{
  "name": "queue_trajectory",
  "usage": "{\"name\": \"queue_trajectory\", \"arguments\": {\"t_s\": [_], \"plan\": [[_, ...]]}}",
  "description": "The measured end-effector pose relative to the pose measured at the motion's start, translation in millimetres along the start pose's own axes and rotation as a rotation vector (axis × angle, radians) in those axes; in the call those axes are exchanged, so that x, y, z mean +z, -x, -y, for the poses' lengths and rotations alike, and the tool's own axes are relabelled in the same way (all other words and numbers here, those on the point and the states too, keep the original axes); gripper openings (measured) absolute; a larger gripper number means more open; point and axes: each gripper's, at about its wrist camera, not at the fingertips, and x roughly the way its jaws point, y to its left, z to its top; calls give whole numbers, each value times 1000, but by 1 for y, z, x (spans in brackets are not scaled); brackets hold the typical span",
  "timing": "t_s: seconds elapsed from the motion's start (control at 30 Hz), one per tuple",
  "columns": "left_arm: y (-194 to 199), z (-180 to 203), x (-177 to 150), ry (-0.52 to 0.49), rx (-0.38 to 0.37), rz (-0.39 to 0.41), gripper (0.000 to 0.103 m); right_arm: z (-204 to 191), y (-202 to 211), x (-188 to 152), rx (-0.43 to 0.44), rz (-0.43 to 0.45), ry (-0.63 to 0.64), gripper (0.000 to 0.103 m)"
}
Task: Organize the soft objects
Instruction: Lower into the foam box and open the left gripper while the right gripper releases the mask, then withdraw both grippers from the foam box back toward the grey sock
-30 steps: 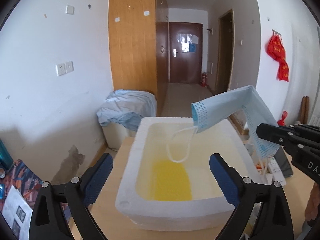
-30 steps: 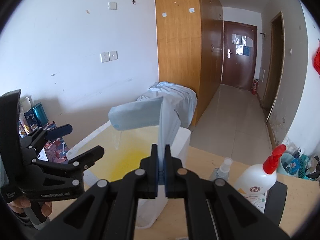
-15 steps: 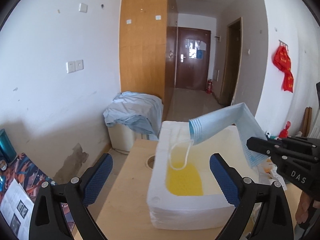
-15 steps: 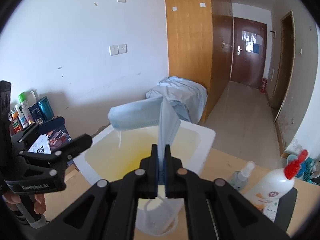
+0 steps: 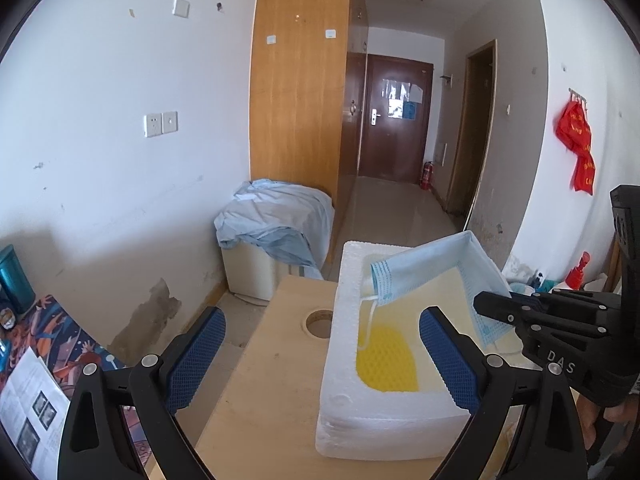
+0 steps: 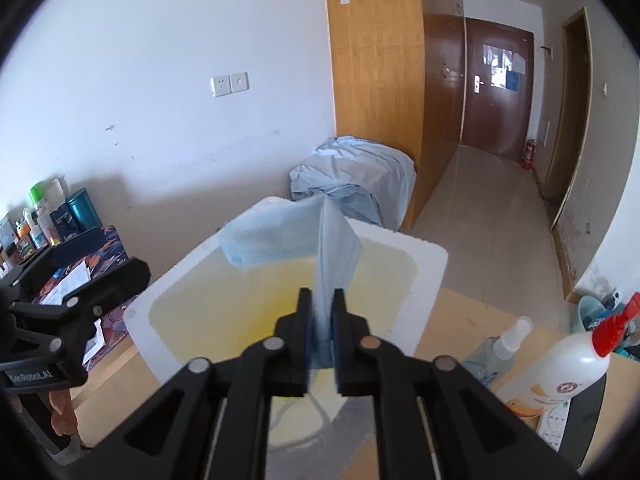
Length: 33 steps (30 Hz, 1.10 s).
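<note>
A light blue face mask (image 5: 432,272) hangs folded over the white foam box (image 5: 344,320), one ear loop trailing inside. A yellow pad (image 5: 386,364) lies on the box floor. My right gripper (image 6: 321,308) is over the box's near edge and its jaws are opening. The mask (image 6: 272,244) still stands in the gap between them, with the pads parted from it. From the left wrist view the right gripper (image 5: 486,306) reaches in from the right. My left gripper (image 5: 320,360) stands wide open and empty, left of the foam box (image 6: 424,288).
The box sits on a wooden table (image 5: 260,380) with a round hole (image 5: 319,322). A white spray bottle with a red trigger (image 6: 560,364) and a small clear sprayer (image 6: 508,340) stand at the right. A cloth-draped cabinet (image 5: 276,228) is behind; bottles and papers lie left.
The right gripper sank with the mask toward the box and its jaws, tight before, have parted. The left gripper drew away to the left of the box.
</note>
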Motion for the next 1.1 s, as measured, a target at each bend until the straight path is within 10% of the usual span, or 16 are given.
{"name": "queue_trajectory", "arguments": {"t_s": [0.2,1.1], "plan": [[1,0,-1,-3,-1,-6,98,-2,9,2,4,37,-12,60],[44,12,-9,-53,-50,28,98,-13,70,-12,-48,72,18,63]]}}
